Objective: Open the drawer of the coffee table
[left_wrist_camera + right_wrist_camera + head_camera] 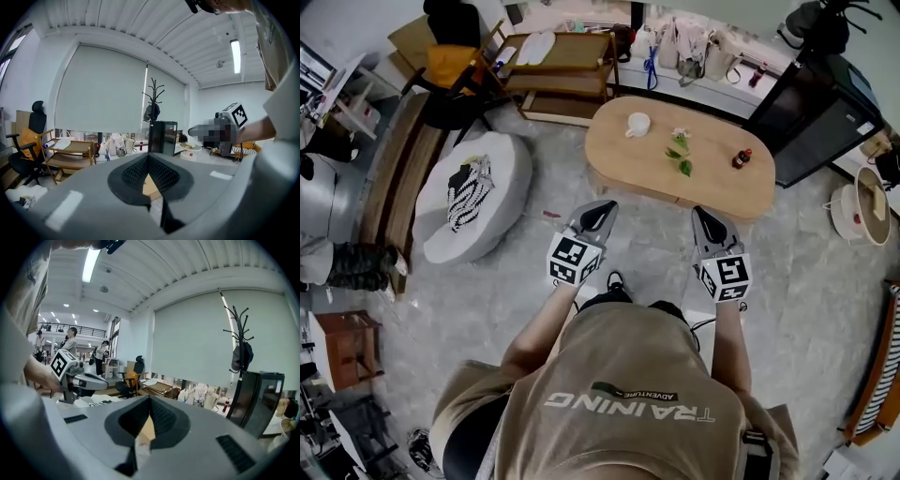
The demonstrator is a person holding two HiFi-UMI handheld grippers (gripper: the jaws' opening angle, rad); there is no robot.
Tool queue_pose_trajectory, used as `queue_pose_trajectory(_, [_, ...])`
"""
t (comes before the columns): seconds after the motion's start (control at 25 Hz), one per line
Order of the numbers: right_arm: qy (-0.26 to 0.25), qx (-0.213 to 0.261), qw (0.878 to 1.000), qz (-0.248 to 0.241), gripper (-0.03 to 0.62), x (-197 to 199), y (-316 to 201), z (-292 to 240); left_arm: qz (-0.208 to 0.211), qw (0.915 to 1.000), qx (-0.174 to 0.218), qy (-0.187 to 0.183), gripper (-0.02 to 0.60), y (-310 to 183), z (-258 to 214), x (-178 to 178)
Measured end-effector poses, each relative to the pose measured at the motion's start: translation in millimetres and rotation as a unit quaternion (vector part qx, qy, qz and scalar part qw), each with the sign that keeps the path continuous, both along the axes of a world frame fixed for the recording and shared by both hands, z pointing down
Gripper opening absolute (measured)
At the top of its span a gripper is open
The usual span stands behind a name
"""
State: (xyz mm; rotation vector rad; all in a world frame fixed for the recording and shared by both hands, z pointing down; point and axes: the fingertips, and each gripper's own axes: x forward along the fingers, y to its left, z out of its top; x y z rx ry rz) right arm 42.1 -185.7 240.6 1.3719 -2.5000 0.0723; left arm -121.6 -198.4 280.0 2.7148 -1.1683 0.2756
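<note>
The oval wooden coffee table (pixel 712 184) stands just ahead of me in the head view; no drawer front shows from here. On its top are a white cup (pixel 637 124), a green sprig (pixel 680 152) and a small red bottle (pixel 741 158). My left gripper (pixel 604 208) and right gripper (pixel 702 215) are held side by side over the floor, short of the table's near edge, touching nothing. Both have their jaws together and empty. A sliver of the tabletop shows through the left gripper (pixel 148 158) and the right gripper (pixel 150 401) in their own views.
A white pouf (pixel 478 192) with a striped cloth lies on the floor to the left. A wooden shelf cart (pixel 562 61) is behind the table, a black cabinet (pixel 825 112) at the right, a wooden bench (pixel 394 178) far left.
</note>
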Motion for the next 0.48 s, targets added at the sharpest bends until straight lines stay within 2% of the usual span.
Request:
queue_pose_trajectory(0.12, [0.012, 0.0, 1.0, 0.005, 0.005, -8, -15, 2, 0.008, 0.9999, -0.005, -0.004, 0.006, -18, 5, -8])
queue_pose_trajectory(0.32, [-0.037, -0.007, 0.999, 0.02, 0.005, -12, -35, -3, 0.009, 0.9999, -0.005, -0.003, 0.006, -33, 4, -17])
queue_pose_trajectory(0.48, [-0.047, -0.001, 0.999, 0.028, 0.005, -11, -50, -9, 0.001, 1.0, -0.008, 0.0, 0.006, -45, 7, -22])
